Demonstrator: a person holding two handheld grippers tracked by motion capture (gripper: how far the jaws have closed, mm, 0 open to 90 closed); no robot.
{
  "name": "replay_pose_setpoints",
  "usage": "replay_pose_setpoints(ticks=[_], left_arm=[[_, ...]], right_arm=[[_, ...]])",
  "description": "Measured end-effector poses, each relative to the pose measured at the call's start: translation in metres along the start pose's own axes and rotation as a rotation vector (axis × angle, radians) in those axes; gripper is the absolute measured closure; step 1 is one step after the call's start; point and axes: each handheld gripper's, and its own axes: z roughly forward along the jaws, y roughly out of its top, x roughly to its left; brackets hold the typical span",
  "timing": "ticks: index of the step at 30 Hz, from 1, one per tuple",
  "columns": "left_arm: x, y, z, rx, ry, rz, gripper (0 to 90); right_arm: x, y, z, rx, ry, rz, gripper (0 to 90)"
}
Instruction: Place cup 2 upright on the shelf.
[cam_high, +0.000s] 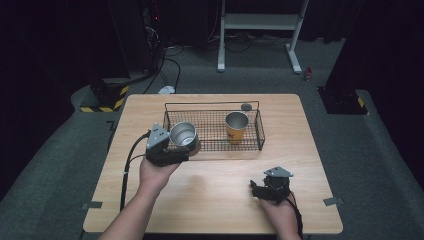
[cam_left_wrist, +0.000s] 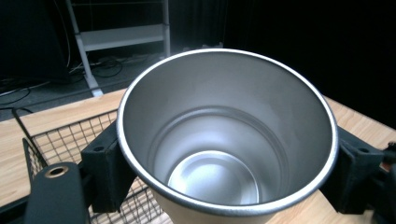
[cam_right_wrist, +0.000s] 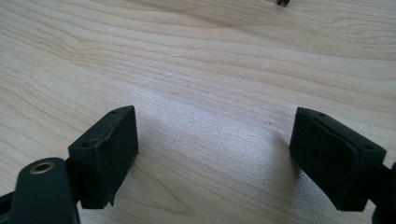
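R gripper (cam_high: 263, 188), lower right of high view, jaws spread w/ nothing between, idle on bare table (cam_high: 215, 185). L gripper (cam_high: 176, 146), left of centre, clamped on steel cup (cam_high: 183, 133), held tilted just at basket (cam_high: 214, 146) left front corner. Step looks like: carrying cup to basket. Next: lift over wire rim, set down left half; orange cup (cam_high: 236, 126) fills right side, so keep apart. Far rail higher.

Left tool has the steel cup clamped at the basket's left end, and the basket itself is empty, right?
Not empty. The high view shows a yellow cup standing in the basket. The left tool does clamp the steel cup at the basket's left end.
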Motion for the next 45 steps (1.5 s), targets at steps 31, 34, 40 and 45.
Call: replay_pose_setpoints(ticks=[31,34,40,45], left_arm=[[0.032,0.017,0.048,0.034,0.078,-0.036,18.9],[0.037,0.016,0.053,0.036,0.095,-0.043,18.9],[0.046,0.012,0.061,0.055,0.120,-0.055,18.9],[0.052,0.009,0.068,0.072,0.134,-0.071,18.9]], right_arm=[[0.000,0.000,0.001,0.000,0.004,-0.008,15.4],[0.000,0.000,0.000,0.000,0.004,-0.006,15.4],[-0.001,0.000,0.001,-0.001,0.004,-0.010,15.4],[0.000,0.000,0.000,0.000,0.004,-0.008,15.4]])
